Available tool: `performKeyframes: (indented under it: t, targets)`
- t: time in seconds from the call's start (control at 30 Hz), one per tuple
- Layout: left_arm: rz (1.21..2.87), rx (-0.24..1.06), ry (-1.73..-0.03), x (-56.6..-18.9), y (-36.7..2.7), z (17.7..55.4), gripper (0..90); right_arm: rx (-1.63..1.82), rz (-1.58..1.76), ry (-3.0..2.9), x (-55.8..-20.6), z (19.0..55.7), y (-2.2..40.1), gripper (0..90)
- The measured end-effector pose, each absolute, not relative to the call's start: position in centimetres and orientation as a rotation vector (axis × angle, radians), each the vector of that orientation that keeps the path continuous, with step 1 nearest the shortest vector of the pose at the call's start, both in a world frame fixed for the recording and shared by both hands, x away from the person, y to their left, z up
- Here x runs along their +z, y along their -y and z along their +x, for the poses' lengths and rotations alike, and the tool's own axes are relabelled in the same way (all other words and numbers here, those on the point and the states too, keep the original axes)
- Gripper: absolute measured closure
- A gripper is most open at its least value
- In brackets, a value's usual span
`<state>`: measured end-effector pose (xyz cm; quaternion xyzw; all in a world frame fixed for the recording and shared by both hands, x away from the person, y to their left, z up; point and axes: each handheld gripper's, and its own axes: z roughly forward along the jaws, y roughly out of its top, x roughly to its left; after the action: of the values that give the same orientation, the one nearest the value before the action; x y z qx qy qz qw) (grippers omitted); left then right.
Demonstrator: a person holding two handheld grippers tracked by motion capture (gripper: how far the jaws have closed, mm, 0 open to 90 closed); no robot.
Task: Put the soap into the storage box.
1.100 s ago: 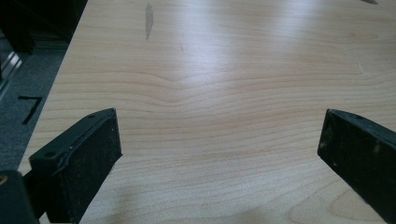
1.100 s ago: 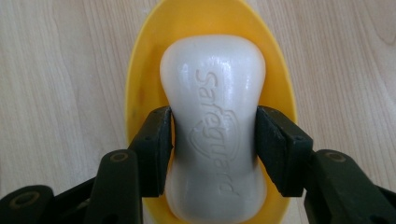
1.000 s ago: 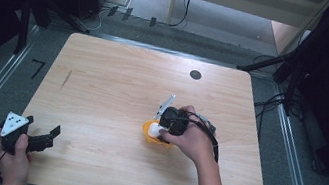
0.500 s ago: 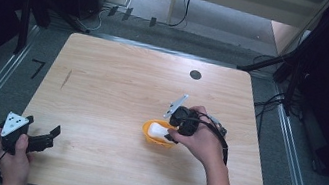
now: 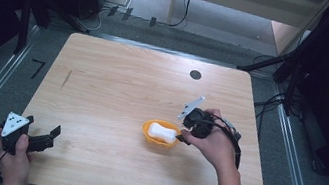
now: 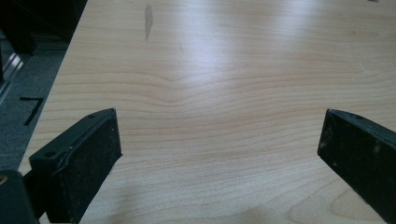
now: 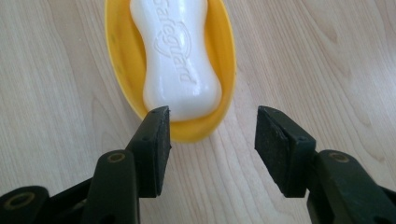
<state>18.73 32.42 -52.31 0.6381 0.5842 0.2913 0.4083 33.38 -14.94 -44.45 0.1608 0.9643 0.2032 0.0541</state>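
White soap (image 7: 180, 56) lies in the yellow dish (image 7: 119, 70) on the table (image 5: 103, 82). The right gripper (image 7: 210, 140) is just beside the dish, jaws a little apart, holding nothing. The left gripper (image 6: 219, 154) is wide open and empty. The soap looks placed. Next, probably, pull the right gripper clear without bumping the dish.

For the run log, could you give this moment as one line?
soap in yellow dish | right gripper open, empty | left gripper open
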Motion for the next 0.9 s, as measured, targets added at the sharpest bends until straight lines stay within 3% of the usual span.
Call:
performKeyframes:
  t: [0.9]
  targets:
    - [1.611,0.736,-1.473,-52.3,-32.4,18.7,0.0,0.614,0.648,-2.911,-46.4,32.2,19.9,45.6]
